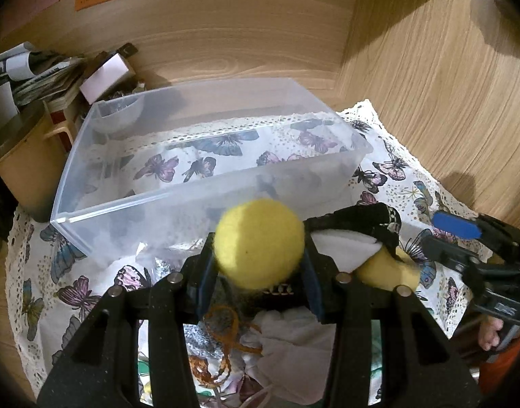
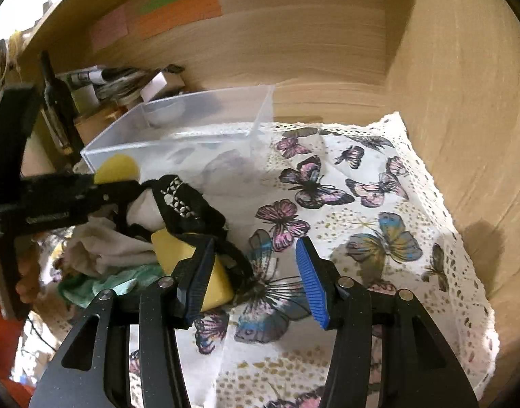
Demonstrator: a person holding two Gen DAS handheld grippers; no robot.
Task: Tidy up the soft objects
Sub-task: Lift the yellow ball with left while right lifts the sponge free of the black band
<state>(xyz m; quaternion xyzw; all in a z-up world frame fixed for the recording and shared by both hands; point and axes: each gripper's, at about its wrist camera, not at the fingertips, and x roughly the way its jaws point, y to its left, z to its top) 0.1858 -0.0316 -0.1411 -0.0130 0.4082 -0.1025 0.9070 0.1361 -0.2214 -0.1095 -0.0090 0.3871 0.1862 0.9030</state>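
My left gripper [image 1: 260, 265] is shut on a yellow felt ball [image 1: 259, 242] and holds it just in front of the clear plastic bin [image 1: 130, 200]. The ball also shows in the right wrist view [image 2: 117, 169]. My right gripper [image 2: 254, 282] is open and empty over the butterfly cloth [image 2: 362, 210], beside a yellow sponge [image 2: 178, 250] draped with a black patterned cloth [image 2: 188, 204]. White cloth [image 2: 106, 244] and green cloth [image 2: 100, 285] lie in the pile to its left. The right gripper shows in the left wrist view [image 1: 457, 238].
The bin [image 2: 178, 136] stands on the butterfly cloth against a wooden wall [image 1: 225, 34]. Papers, a box and a tan container [image 1: 25, 166] crowd the back left corner. Orange yarn [image 1: 222, 326] and white fabric [image 1: 294, 350] lie under my left gripper.
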